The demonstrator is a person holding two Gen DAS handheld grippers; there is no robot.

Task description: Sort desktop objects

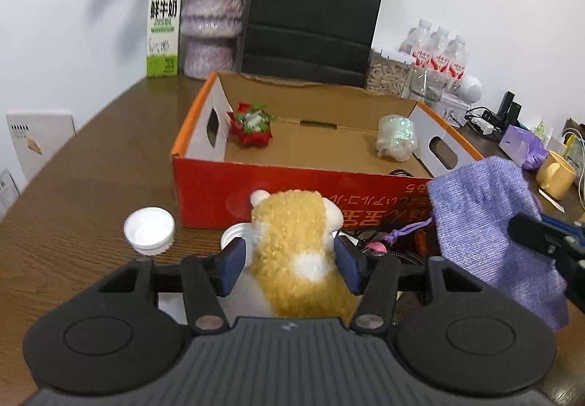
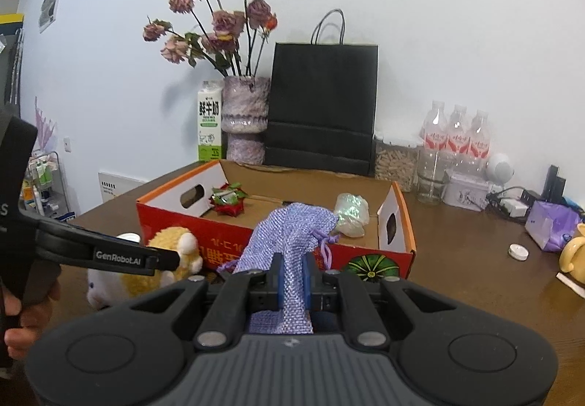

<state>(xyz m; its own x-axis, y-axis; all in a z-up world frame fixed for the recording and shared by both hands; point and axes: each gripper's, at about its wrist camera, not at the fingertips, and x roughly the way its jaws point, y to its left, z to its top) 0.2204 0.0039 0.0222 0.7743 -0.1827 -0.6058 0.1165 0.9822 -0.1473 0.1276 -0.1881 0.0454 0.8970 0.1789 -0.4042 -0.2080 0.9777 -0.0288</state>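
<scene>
A: Surface? Room?
B: Brown wood table, white wall behind. Red box mid-table; vase, milk carton, black bag at far edge.
A: Jaws?
B: Left gripper jaws apart, plush toy between, near side of box, pad contact unclear. Right gripper clamped on purple pouch, near the box's front wall.

Tan plush hamster before red box (purple pouch lifted)
</scene>
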